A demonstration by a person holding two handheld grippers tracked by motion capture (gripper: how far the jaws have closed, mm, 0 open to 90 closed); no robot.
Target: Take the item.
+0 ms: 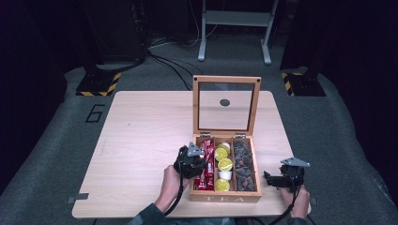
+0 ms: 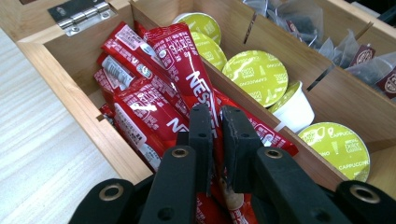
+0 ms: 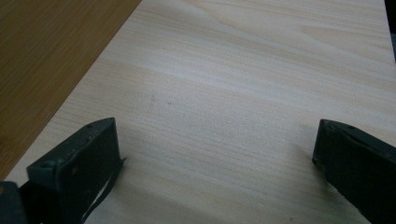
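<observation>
An open wooden tea box (image 1: 225, 197) stands at the table's front, right of centre. Its left compartment holds several red Nescafé stick sachets (image 1: 207, 165). My left gripper (image 1: 201, 165) reaches into that compartment from the left. In the left gripper view its jaws (image 2: 218, 115) are shut on one red sachet (image 2: 184, 60) that lies on top of the pile. My right gripper (image 1: 270, 179) rests on the table to the right of the box, jaws (image 3: 215, 140) open with bare wood between them.
The middle compartment holds green-lidded capsules (image 1: 224, 164) (image 2: 254, 70), the right one dark tea bags (image 1: 244, 165) (image 2: 336, 42). The glass-paned lid (image 1: 226, 79) stands upright behind. The box's side wall (image 3: 46, 46) lies left of my right gripper. The wooden table (image 1: 141, 136) spreads to the left.
</observation>
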